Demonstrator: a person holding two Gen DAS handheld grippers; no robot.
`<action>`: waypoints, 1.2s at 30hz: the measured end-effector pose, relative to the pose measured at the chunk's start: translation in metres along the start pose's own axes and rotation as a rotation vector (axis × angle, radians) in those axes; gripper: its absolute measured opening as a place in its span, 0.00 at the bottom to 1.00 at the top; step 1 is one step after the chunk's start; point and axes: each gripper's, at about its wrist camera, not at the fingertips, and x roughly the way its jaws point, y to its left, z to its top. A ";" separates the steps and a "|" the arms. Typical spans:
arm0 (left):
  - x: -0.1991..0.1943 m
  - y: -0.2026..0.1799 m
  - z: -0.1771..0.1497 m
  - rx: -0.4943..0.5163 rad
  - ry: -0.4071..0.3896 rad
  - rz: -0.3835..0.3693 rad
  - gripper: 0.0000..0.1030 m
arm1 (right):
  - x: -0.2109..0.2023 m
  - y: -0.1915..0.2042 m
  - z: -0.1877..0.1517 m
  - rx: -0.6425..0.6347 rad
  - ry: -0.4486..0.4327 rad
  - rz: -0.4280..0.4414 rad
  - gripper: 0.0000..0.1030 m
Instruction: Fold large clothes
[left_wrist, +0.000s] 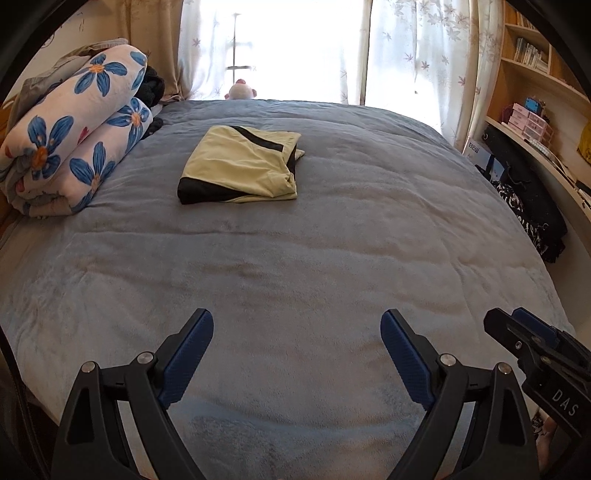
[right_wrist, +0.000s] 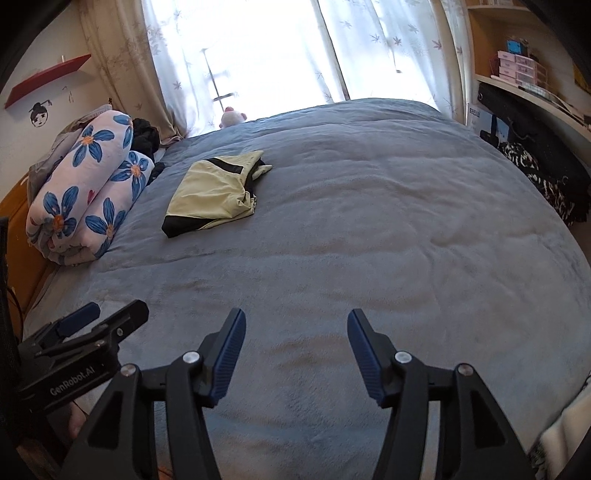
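Shirt (left_wrist: 240, 166) sits folded on the bed (left_wrist: 295, 277), up around 11 o'clock from the left hand-held gripper (left_wrist: 297, 354) and closer to 10 o'clock from the right hand-held gripper (right_wrist: 295, 354). It's a pale yellow thing with black panels, squared off into a compact packet. My guess is it's parked that far back on purpose, so the near half of the bed is free for the next big piece.

Both grippers hover over the near edge of the blanket, well apart from the shirt, tilted down toward the bed. The left one has its jaws spread wide with nothing between them, just blue blanket showing through the gap. The right one is also released, jaws parted but narrower than the left, again nothing in them. Each shows up in the other's view: the right one pokes in at 4 o'clock in the left wrist view, the left one at 8 o'clock in the right wrist view, so they're side by side, which makes sense if the two work as a pair on one garment.

Flowery quilt (left_wrist: 74, 136) is rolled up along the left side at 10 o'clock, out of the folding zone, just beside the shirt but not touching it as far as I can tell. A plush toy (left_wrist: 240, 90) sits at 12 o'clock by the window.

Reads to me like this fold is finished, hands empty and ready for whatever's next. No other garment in reach in either view though.
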 end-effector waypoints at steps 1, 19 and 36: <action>-0.001 -0.001 -0.002 0.002 0.003 0.002 0.88 | 0.000 0.002 -0.002 -0.008 0.002 -0.001 0.56; -0.011 -0.017 -0.013 0.035 0.010 0.035 0.89 | -0.002 0.010 -0.019 -0.059 -0.010 -0.060 0.56; -0.010 -0.019 -0.014 0.038 0.017 0.042 0.89 | -0.006 0.011 -0.021 -0.049 -0.021 -0.080 0.56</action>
